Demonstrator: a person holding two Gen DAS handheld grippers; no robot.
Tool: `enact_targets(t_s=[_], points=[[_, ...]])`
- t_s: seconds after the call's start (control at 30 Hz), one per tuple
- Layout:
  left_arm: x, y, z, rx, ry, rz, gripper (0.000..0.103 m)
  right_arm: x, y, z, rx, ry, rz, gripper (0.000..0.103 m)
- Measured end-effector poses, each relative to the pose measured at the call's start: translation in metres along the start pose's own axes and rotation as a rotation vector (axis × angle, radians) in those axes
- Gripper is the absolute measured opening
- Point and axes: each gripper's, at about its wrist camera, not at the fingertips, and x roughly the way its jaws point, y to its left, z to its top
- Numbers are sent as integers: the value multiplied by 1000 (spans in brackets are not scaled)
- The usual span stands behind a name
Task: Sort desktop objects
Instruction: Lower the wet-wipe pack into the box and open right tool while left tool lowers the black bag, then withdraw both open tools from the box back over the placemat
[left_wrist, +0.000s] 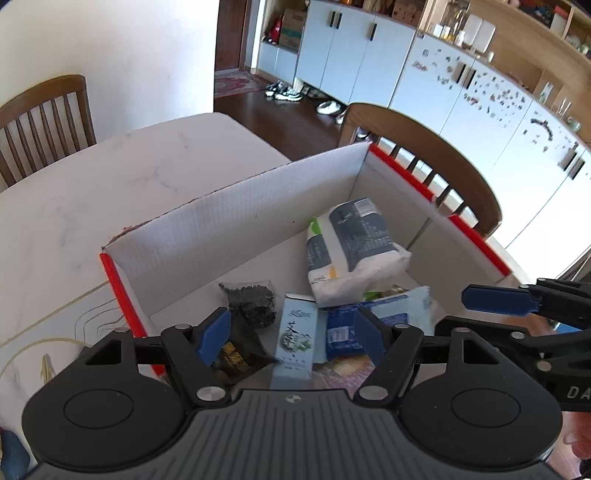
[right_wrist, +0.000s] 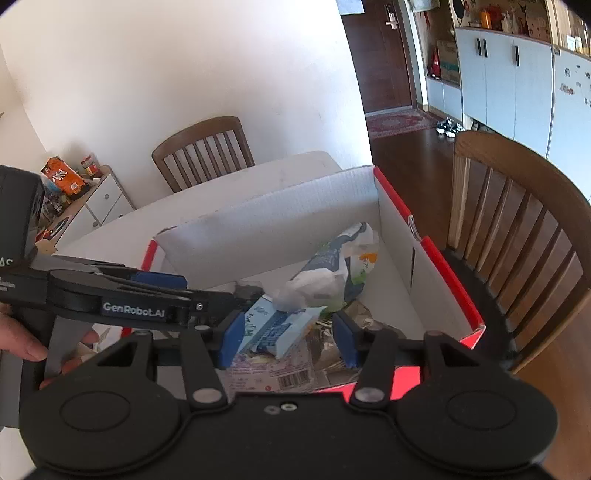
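Both grippers, left (left_wrist: 291, 334) and right (right_wrist: 290, 338), hang over the box (left_wrist: 236, 206) with jaws apart, grasping nothing. A white bag (left_wrist: 354, 247) lies near the box's far right corner.

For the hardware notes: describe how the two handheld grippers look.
Both are matte black plastic. The left gripper and right gripper each have two blue finger pads on black linkage arms with silver pivot screws, above two round discs. White "GenRobot.AI" lettering marks the left gripper's side.
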Motion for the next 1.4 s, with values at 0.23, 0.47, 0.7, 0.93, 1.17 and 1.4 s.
enact_targets(t_s=[0.23,0.47,0.7,0.93,1.17,1.4], points=[[-38,-5,-14,23,-69,-33,73,-11,17,-2,-11,-13,11,55],[-74,8,-38,2,-128,-40,75,-17,39,-5,-49,-25,26,61],[-101,36,-64,-22,-166,-3,80,-23,63,-8,-59,-44,43,64],[-120,70,-89,-52,-177,24,83,-18,101,-12,-84,-53,35,69],[-139,106,-114,-56,-182,39,85,-6,144,-17,-98,-53,42,74],[-159,142,-141,-65,-196,55,97,12,193,-21,-142,-40,67,76]])
